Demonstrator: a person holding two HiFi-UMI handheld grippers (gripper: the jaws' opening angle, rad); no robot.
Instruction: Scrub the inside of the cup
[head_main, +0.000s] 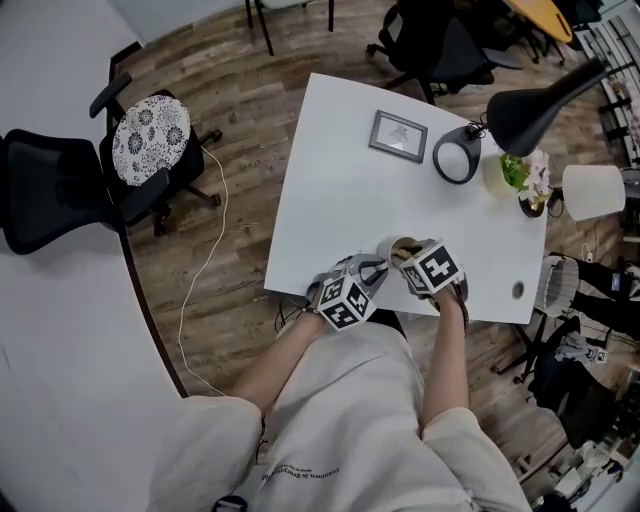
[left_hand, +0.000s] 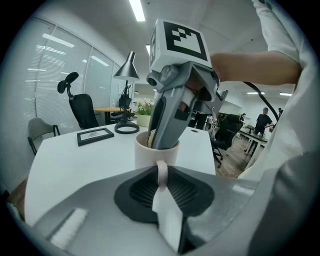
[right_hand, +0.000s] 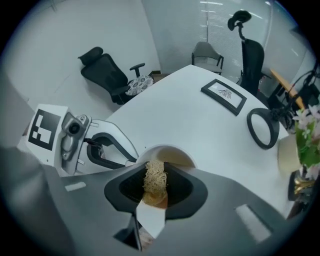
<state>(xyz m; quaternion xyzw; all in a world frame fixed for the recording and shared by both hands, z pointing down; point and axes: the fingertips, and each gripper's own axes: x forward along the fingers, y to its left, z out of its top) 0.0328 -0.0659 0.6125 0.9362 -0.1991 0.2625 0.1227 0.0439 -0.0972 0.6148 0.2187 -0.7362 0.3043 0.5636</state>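
Cup (left_hand: 150, 155) at the table's (head_main: 330, 200) near edge, steadied by the left gripper (head_main: 372, 268) clamped on its handle (left_hand: 161, 170), so that the right gripper (left_hand: 160, 140), pinching a fibrous scrubber (right_hand: 155, 177), can reach inside.

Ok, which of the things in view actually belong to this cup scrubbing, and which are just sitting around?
In the job:
cup, held by its handle in the left tool
scrubber, gripped in the right tool and pushed down inside the cup

Just lying about:
picture frame, desk lamp and flower pot, further back on the table
office chair on the floor
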